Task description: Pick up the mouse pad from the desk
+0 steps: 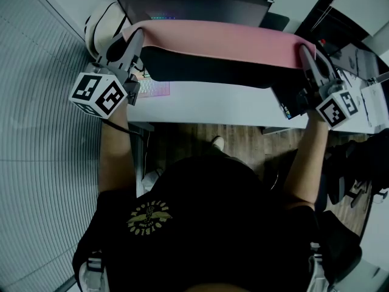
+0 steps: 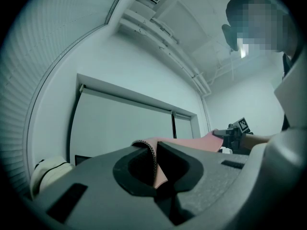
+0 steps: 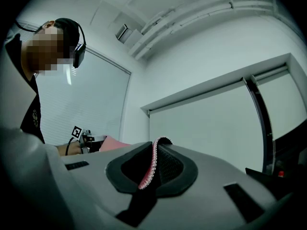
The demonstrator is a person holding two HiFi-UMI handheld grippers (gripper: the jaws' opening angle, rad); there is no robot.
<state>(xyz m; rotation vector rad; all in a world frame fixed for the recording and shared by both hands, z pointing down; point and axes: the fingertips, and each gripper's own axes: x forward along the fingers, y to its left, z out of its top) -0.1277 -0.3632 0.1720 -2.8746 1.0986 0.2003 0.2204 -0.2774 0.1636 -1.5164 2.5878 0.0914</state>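
Left tongs (image 1: 135, 41) are clamped shut on the left end of the pink mouse pad (image 1: 225, 38); right tongs (image 1: 306, 56) are shut on its right end. Pad is held clear above the white bench (image 1: 213, 105), long axis running straight from one tongs to the other. Judgement: neither hand is nearer, so both must rise level together.

Two claws (left claw (image 1: 135, 40), right claw (image 1: 306, 53)), one mouse pad (image 1: 225, 38), one desk (image 1: 213, 105), one monitor (image 1: 194, 5), perhaps one keyboard (image 1: 155, 89).
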